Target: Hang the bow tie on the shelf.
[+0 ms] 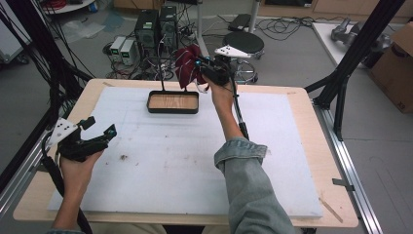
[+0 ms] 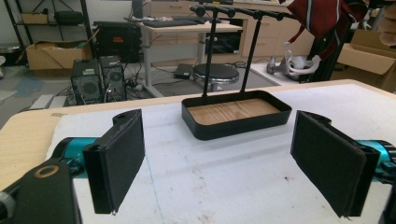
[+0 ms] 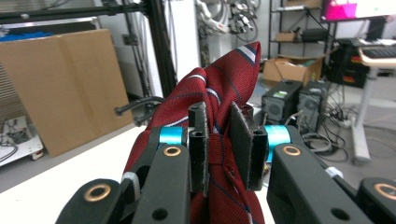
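Note:
A dark red striped tie (image 1: 187, 66) hangs bunched above the far edge of the table, close to the rack's top bar (image 2: 240, 10). My right gripper (image 1: 200, 69) is shut on the tie (image 3: 219, 140), the cloth pinched between both pads. The rack rises on two thin black posts from a black tray with a wooden floor (image 1: 173, 102). In the left gripper view the tie (image 2: 322, 16) shows at the top right, by the bar. My left gripper (image 1: 100, 129) rests low at the table's left side, open, with nothing between its pads (image 2: 119, 158).
White foam sheet (image 1: 195, 161) covers most of the wooden table. Beyond the far edge stand computer towers (image 1: 156, 29), a round black stool (image 1: 243, 43) and cables. Black frame posts (image 1: 355, 53) stand at the right, a cardboard box (image 1: 397, 68) further right.

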The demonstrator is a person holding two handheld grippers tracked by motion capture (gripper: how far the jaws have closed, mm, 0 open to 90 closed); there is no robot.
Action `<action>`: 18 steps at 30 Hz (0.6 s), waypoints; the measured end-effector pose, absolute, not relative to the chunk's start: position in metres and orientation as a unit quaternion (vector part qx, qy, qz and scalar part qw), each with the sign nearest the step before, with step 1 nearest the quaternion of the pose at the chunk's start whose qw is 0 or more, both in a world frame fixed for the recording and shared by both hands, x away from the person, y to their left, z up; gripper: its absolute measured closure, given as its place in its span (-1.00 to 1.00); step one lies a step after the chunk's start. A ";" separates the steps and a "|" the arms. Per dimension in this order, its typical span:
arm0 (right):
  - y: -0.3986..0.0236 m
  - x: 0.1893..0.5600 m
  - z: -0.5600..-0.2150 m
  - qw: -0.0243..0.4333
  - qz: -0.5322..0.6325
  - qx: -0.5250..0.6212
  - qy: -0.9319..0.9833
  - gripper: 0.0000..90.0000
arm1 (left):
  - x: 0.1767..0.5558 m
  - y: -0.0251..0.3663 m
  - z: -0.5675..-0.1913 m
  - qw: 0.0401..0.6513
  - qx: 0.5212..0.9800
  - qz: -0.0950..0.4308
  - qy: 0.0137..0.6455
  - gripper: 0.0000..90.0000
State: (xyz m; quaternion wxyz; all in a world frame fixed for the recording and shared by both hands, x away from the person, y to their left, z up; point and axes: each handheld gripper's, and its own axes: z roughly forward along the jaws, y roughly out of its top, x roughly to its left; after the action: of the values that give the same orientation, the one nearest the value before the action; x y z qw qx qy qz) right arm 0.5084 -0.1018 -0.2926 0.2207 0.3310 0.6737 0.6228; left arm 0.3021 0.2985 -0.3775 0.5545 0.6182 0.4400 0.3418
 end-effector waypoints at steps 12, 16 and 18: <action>-0.099 0.503 -0.284 0.196 0.646 0.321 0.665 0.71 | 0.302 0.297 -0.378 0.553 0.621 0.340 0.439 -0.60; -0.097 0.501 -0.281 0.200 0.646 0.317 0.665 0.71 | 0.303 0.296 -0.379 0.553 0.622 0.339 0.438 -0.60; -0.097 0.504 -0.280 0.198 0.641 0.320 0.669 0.71 | 0.302 0.295 -0.379 0.554 0.621 0.339 0.438 -0.60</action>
State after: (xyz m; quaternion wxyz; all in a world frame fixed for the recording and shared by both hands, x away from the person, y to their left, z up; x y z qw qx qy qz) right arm 0.5044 -0.0971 -0.2801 0.1981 0.3200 0.6685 0.6414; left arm 0.3025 0.2952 -0.3785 0.5539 0.6214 0.4384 0.3389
